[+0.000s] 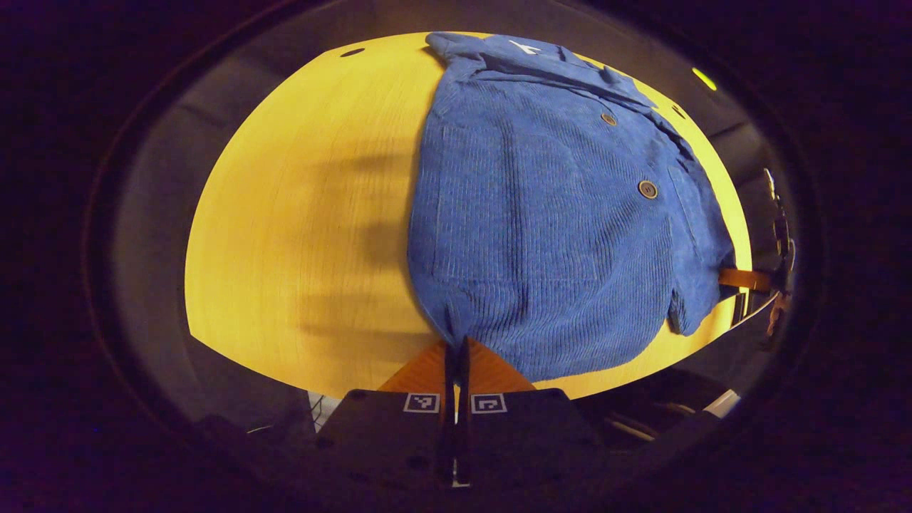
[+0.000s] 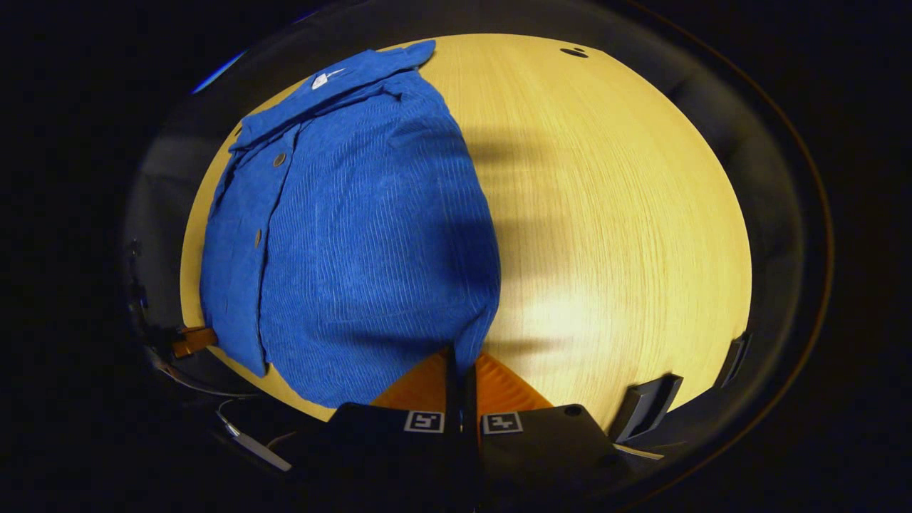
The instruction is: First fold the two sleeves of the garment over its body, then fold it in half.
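Both tongs, left tongs (image 1: 456,349) and right tongs (image 2: 461,370), we hold clenched on the garment's (image 1: 541,235) hem corners just ahead; uneven lifting could skew our half-fold.

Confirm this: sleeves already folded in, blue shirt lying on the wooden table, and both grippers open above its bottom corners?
Not quite. Both grippers are shut, each pinching a bottom corner of the shirt: the left gripper in the left gripper view, the right gripper in the right gripper view. The rest holds; the table is wooden.
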A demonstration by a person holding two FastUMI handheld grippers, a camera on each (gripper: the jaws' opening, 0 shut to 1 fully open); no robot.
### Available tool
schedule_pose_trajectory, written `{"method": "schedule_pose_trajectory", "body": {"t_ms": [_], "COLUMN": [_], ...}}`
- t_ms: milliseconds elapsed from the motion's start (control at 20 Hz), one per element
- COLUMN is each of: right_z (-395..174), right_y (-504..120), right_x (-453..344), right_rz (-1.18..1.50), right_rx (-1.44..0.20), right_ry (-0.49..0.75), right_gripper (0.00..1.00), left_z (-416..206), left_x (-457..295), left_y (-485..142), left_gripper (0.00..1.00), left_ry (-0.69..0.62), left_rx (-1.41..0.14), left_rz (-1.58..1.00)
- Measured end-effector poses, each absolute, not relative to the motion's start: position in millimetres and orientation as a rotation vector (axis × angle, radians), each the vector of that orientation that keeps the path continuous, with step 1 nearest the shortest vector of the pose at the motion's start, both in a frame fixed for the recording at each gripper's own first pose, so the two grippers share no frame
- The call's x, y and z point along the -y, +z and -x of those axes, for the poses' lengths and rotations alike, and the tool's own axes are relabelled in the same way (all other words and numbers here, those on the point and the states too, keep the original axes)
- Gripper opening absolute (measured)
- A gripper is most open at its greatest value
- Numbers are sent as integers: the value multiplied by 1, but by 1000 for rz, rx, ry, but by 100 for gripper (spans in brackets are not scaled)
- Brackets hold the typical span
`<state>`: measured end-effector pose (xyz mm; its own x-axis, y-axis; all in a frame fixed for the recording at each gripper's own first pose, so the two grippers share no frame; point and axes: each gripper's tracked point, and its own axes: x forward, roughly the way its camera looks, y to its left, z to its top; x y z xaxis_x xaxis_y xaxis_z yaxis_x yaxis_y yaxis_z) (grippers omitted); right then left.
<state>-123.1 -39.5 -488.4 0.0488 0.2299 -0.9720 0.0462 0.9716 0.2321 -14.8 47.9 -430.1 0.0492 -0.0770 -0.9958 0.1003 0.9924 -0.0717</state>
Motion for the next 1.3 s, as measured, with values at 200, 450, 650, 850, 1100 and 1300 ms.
{"method": "schedule_pose_trajectory", "body": {"t_ms": [200,450,650,850,1100,1300], "right_z": [107,58,5,-79,-238,-336], "right_y": [-441,-354,-281,-233,-241,-324], "right_x": [24,3,-27,-42,-35,-22], "right_rz": [-347,-368,-322,-267,-247,-278], "right_rx": [-1447,-1272,-1102,-958,-850,-901], "right_ry": [150,191,243,248,201,132], "right_gripper": [5,5,5,5,5,4], "left_z": [1,-48,-91,-160,-299,-403], "left_x": [-35,-13,-2,10,-17,-46], "left_y": [-394,-309,-246,-205,-186,-230], "left_gripper": [0,0,0,0,0,0], "left_ry": [-229,-387,-483,-498,-320,-101], "left_rx": [-1449,-1249,-1079,-969,-899,-900], "left_rz": [98,102,88,130,211,120]}}
